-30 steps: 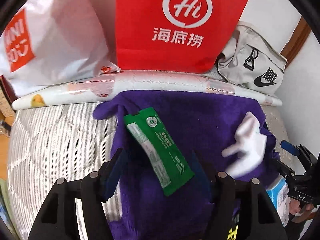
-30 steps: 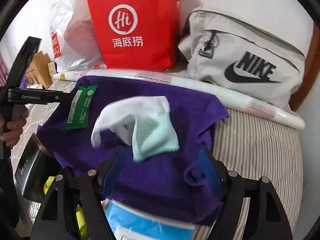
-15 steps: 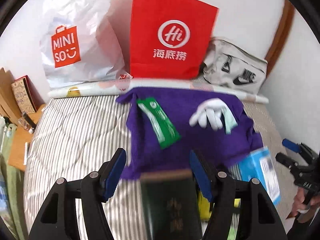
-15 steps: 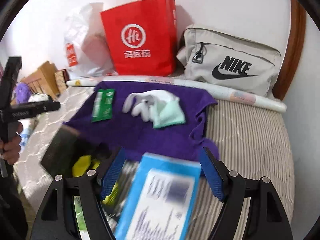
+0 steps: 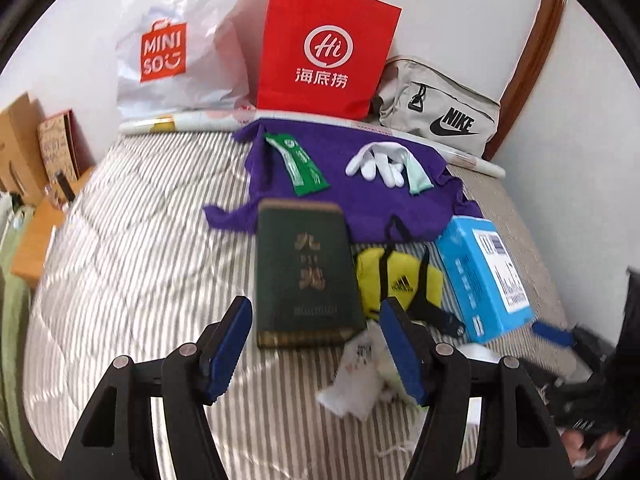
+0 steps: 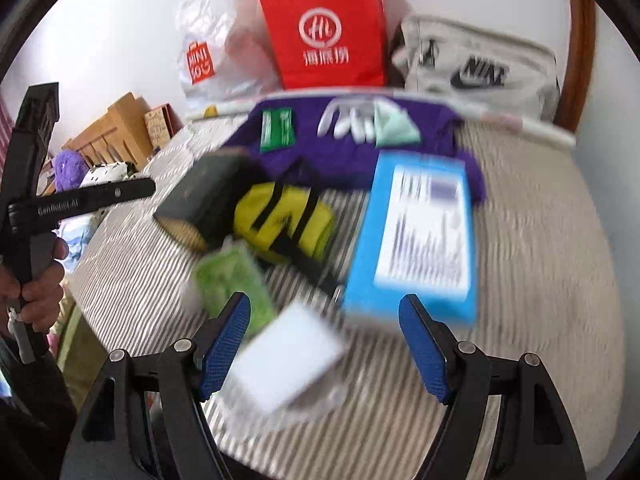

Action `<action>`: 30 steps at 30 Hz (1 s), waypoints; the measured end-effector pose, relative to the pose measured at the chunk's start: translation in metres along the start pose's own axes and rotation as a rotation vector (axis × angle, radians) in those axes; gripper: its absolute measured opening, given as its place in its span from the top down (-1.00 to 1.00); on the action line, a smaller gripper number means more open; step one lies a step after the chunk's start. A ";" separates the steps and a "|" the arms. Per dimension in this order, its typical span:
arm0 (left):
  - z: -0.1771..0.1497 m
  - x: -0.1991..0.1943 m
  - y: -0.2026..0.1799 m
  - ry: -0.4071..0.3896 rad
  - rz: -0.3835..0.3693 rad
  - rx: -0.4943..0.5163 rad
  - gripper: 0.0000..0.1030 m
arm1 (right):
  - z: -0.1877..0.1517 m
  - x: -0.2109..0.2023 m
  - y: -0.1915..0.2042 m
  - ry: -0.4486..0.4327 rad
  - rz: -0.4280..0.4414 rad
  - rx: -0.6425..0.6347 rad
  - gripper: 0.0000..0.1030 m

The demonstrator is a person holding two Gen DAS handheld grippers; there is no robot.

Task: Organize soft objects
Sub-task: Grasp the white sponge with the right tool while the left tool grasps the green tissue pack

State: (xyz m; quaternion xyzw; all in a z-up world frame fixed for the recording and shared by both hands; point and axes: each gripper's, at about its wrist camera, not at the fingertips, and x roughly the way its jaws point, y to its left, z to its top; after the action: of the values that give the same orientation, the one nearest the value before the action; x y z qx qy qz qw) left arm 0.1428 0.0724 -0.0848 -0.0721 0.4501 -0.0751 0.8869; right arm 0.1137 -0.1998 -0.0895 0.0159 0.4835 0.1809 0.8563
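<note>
A purple cloth (image 5: 360, 196) (image 6: 352, 156) lies spread at the far side of the striped bed. On it rest a green packet (image 5: 298, 168) (image 6: 278, 128), a white glove (image 5: 376, 162) (image 6: 348, 120) and a mint sock (image 5: 418, 178) (image 6: 394, 128). Nearer lie a yellow pouch (image 5: 394, 276) (image 6: 286, 224), a dark green book (image 5: 304, 276) (image 6: 204, 200) and a blue box (image 5: 482, 276) (image 6: 420, 236). My left gripper (image 5: 316, 340) hovers open above the book's near edge. Over a white packet (image 6: 286, 364), my right gripper (image 6: 324, 340) hangs open, holding nothing.
A red paper bag (image 5: 326, 48), a white Miniso bag (image 5: 176, 48) and a grey Nike bag (image 5: 440, 114) stand along the back wall. A green-patterned packet (image 6: 232, 280) and a small white pouch (image 5: 356, 376) lie near the front. Cardboard boxes (image 5: 24, 148) sit left of the bed.
Both grippers have pulled back from the purple cloth and risen a little, still open. The book, yellow pouch, blue box and near packets have come into view.
</note>
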 end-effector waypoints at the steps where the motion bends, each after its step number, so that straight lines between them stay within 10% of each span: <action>1: -0.006 -0.002 0.000 0.000 -0.009 -0.005 -0.25 | -0.008 0.002 0.002 0.015 0.010 0.018 -0.48; 16: -0.055 0.008 0.011 0.048 -0.086 -0.032 -0.25 | -0.029 0.057 0.024 0.128 -0.048 0.171 -0.46; 19: -0.058 0.012 0.003 0.050 -0.094 -0.011 -0.25 | -0.030 0.063 0.026 0.126 -0.089 0.141 -0.02; 30: -0.064 0.031 -0.054 0.019 -0.149 0.140 -0.48 | -0.040 0.003 0.004 -0.022 -0.056 0.104 -0.02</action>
State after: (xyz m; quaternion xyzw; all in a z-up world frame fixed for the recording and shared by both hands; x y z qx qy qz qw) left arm 0.1057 0.0093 -0.1359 -0.0424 0.4454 -0.1726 0.8775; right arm 0.0809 -0.2010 -0.1124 0.0487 0.4832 0.1315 0.8642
